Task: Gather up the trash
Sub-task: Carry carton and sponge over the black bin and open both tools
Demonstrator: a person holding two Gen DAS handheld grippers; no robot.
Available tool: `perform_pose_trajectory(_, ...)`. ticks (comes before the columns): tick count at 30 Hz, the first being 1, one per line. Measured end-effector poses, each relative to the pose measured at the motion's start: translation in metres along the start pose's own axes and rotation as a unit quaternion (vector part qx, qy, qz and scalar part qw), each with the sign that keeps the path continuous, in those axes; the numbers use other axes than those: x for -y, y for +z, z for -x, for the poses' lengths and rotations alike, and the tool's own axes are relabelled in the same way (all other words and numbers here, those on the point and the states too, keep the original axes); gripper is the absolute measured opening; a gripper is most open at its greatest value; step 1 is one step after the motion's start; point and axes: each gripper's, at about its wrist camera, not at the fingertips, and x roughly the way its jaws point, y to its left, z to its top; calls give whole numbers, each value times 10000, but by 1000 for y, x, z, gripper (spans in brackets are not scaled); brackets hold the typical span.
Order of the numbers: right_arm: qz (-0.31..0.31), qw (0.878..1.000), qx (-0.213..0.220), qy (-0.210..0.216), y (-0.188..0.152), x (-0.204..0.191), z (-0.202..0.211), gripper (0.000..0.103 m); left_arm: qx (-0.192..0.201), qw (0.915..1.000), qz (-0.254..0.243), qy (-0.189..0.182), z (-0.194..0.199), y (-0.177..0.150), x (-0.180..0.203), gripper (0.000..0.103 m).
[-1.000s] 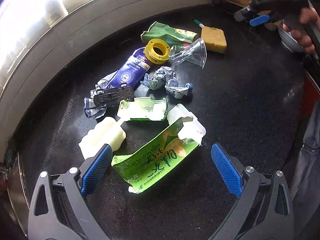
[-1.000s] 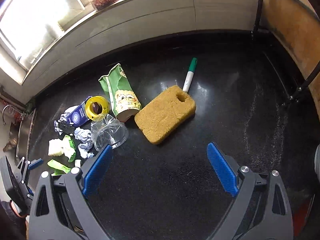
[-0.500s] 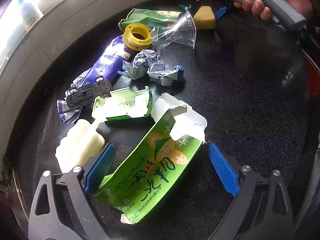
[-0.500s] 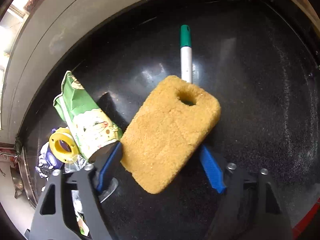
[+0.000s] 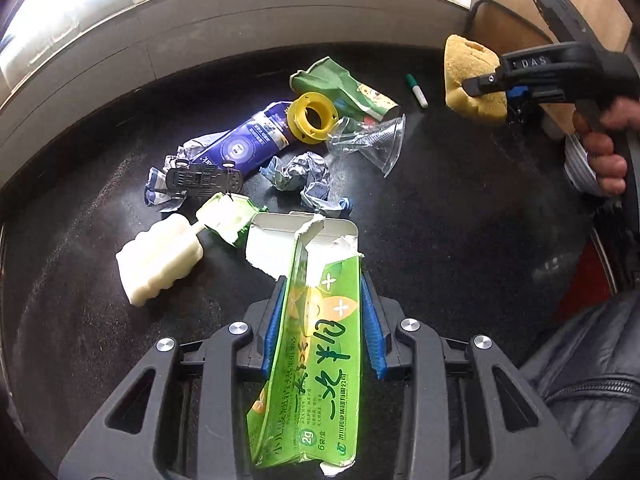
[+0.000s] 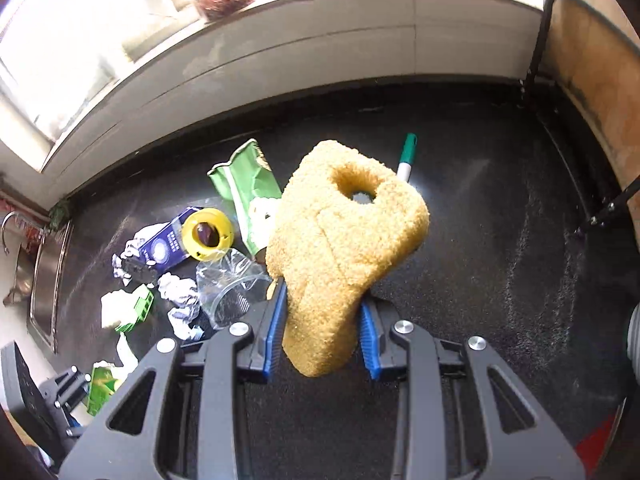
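Here, the torn green carton (image 5: 320, 344) is clamped by the closing left claw (image 5: 322, 328), while the yellow sponge (image 6: 340, 248) (bent) is squeezed by the closing right claw (image 6: 322, 328), above the black counter (image 6: 500, 240).

Green carton (image 5: 316, 364) with white torn flaps; tan-yellow sponge (image 6: 344, 248); yellow spool (image 5: 314, 117); navy-blue packet (image 5: 248, 142) — all on a black speckled counter (image 6: 500, 280).

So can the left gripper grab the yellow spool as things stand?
Probably not yet: the left gripper is closing on the green box, so its jaws are occupied. The yellow spool lies uncovered in the pile, so the way looks free once the box is dropped.
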Motion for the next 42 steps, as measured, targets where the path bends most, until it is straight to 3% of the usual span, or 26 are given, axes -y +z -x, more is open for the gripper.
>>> perform_pose_trajectory(6,447,9989,83,70,-10,-8,26,33,257,9983,526,35,19,14,5,34)
perform_pose_trajectory(13,1047,9941,165,221,-14,-30,43,33,530,9923,1052,372,46,15,-3,34)
perform_pose_trajectory(16,1516,9871,152,484,-18,-62,50,33,697,9853,1445,591,67,3,-17,34)
perform_pose_trajectory(19,2191,9715,72,905,-29,-114,52,33,840,9713,2014,949,92,-22,-40,34)
perform_pose_trajectory(23,3171,9332,-235,1672,-61,-203,48,33,904,9425,2872,1453,126,-79,-74,35)
perform_pose_trajectory(28,4443,8549,-702,2585,-133,-329,48,34,715,8936,3833,2226,165,-177,-110,35)
perform_pose_trajectory(30,4867,8197,-944,2870,-168,-373,48,34,602,8694,4241,2464,174,-221,-120,35)
perform_pose_trajectory(33,5459,7661,-1296,3135,-225,-431,43,35,450,8259,4974,2618,182,-292,-136,35)
perform_pose_trajectory(36,5784,7283,-1825,3189,-280,-473,23,36,302,7901,5503,2684,179,-356,-152,35)
perform_pose_trajectory(39,6064,7009,-2177,3060,-329,-510,-2,37,236,7665,5874,2586,166,-407,-166,35)
perform_pose_trajectory(42,6326,6801,-2393,2829,-374,-536,-33,37,174,7579,6015,2519,144,-447,-182,35)
